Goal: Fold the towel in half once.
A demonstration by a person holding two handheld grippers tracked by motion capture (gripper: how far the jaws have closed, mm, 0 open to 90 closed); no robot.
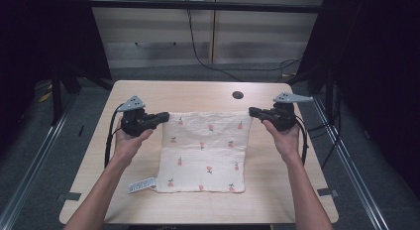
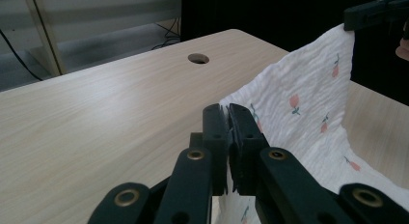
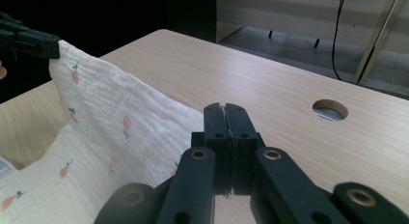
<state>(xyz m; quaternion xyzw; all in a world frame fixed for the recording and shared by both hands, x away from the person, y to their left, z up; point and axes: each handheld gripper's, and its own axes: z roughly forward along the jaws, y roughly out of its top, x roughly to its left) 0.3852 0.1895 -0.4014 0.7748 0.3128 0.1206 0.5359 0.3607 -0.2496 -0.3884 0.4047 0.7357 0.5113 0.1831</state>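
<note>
Both grippers, left gripper [image 1: 166, 116] & right gripper [image 1: 251, 111], clamped on cloth [image 1: 205, 150] corners.

The left gripper [image 1: 164, 116] and right gripper [image 1: 252, 111] pinch the cloth's [image 1: 205, 150] far corners above the table [image 1: 198, 91].

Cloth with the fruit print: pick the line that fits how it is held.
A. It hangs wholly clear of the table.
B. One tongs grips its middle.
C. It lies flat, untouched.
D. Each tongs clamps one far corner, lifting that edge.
D: the left tongs and right tongs each pinch a far corner of the cloth, whose near part rests on the table.
</note>
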